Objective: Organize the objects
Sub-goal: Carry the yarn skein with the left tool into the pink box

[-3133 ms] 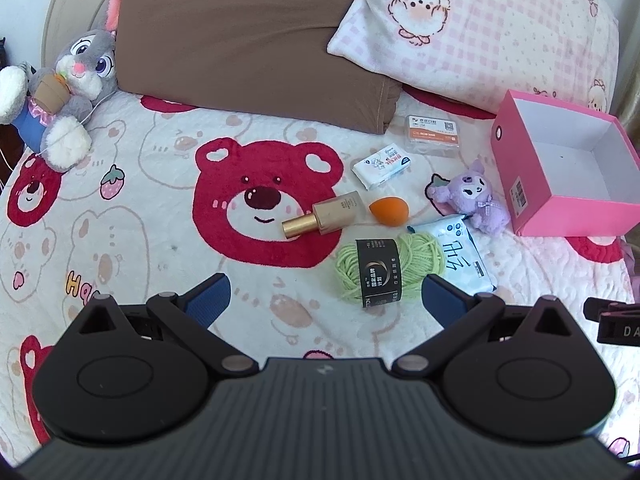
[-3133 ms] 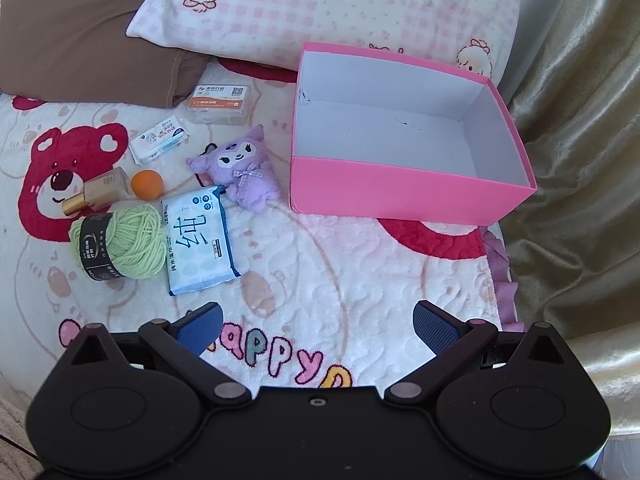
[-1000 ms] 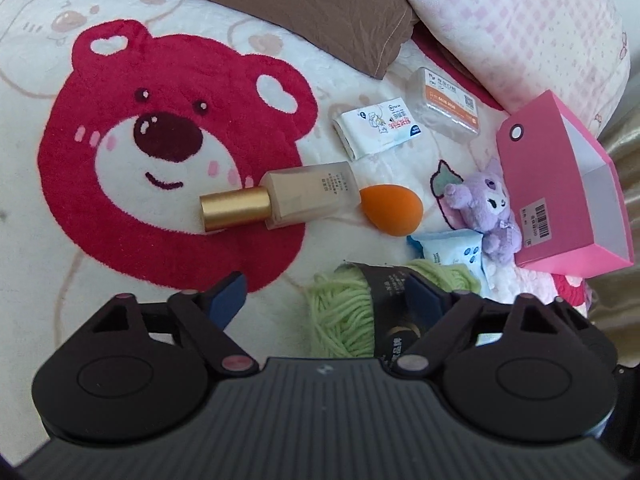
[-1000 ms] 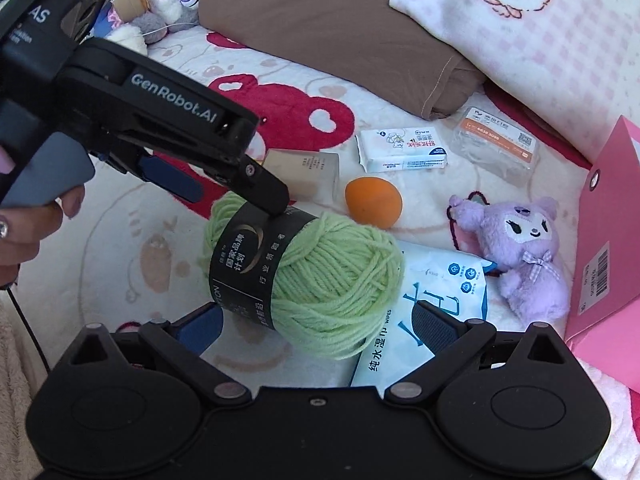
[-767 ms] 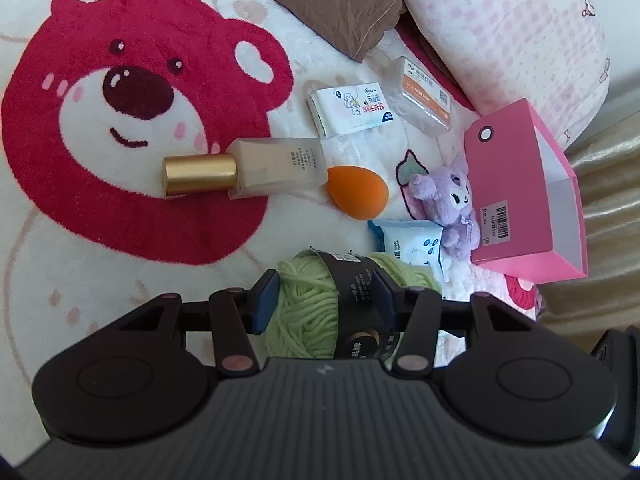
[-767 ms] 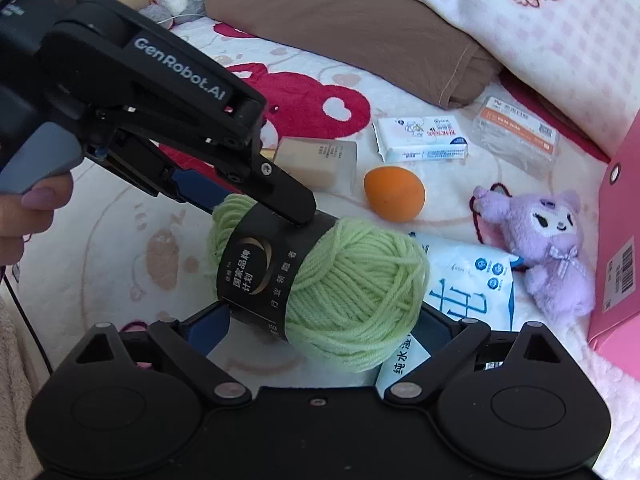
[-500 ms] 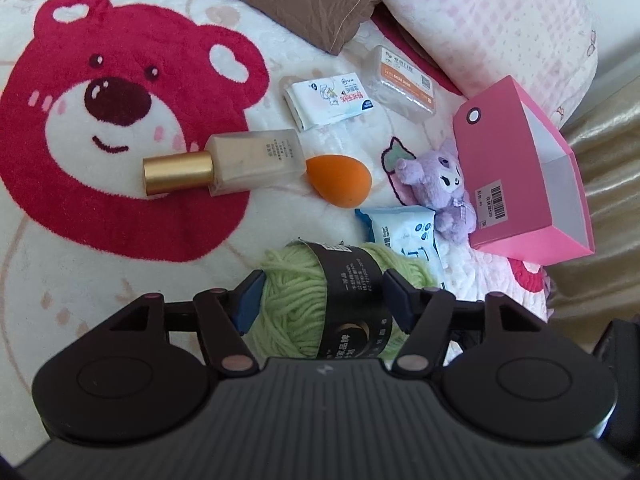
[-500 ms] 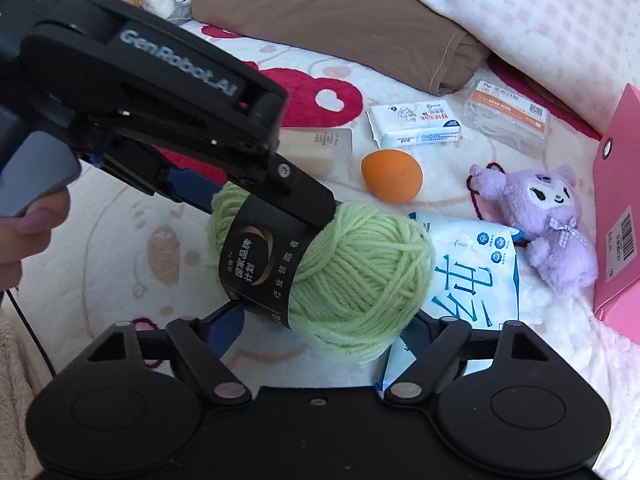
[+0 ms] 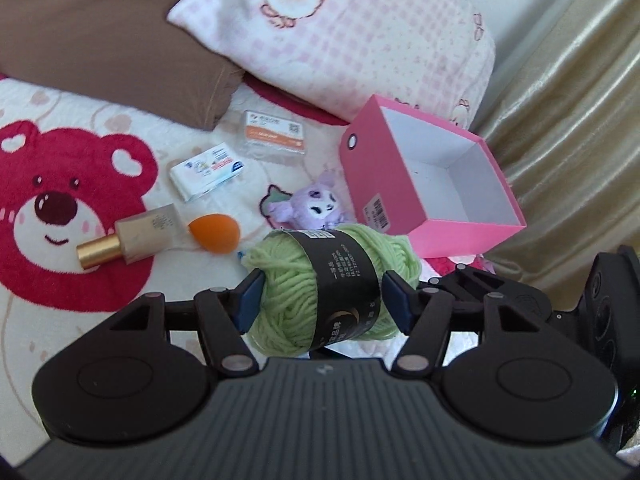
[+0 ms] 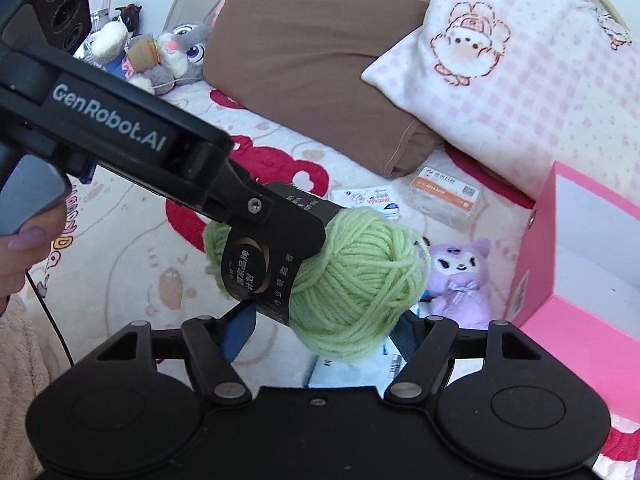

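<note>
The left gripper, marked "GenRobot.AI", is clamped on a green yarn ball with a black Chinese-lettered band, lifted off the bear-print blanket. The right gripper squeezes the same ball. The open pink box, barcode sticker on its side, sits at two o'clock.

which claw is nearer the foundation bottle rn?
Left. The left claw, shut on the yarn, sits just right of the bottle. The right claw grips the yarn from its far side.
</note>
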### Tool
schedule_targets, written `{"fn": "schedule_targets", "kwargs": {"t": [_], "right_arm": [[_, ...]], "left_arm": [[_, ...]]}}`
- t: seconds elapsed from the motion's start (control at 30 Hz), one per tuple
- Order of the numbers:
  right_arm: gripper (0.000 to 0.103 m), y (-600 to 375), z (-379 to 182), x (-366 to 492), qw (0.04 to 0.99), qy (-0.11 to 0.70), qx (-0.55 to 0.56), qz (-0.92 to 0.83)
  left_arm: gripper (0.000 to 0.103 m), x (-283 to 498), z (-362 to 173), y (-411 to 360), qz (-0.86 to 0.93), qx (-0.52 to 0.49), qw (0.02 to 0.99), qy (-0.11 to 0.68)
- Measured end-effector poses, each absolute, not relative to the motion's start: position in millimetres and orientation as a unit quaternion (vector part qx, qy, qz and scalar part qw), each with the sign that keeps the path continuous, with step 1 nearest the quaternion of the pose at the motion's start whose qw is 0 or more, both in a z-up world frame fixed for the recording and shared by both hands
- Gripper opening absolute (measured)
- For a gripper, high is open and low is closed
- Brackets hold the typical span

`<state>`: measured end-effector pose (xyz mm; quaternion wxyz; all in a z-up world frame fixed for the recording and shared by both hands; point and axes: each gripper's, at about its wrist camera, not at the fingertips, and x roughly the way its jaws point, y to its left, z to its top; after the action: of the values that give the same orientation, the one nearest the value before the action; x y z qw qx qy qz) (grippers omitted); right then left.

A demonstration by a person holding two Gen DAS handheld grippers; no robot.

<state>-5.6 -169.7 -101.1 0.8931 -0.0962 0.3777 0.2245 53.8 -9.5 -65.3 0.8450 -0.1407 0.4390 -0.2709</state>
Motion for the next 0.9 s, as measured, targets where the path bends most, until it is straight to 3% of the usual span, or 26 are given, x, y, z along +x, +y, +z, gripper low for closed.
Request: {"fn": "schedule_targets", "kwargs": {"t": [0.4, 0.9], "right_arm": [[0.085, -269, -14, 4, 0.940, 0.311, -0.043, 0.134], [0.088, -390, -22, 61, 0.928, 0.371, -0.027, 0.026]], "left_arm": [[0.061, 84, 24, -126, -0.353, -0.092, 0.848, 0.386], [0.061, 165, -16, -264, -0.401, -0.146, 0.789, 0.443]]}}
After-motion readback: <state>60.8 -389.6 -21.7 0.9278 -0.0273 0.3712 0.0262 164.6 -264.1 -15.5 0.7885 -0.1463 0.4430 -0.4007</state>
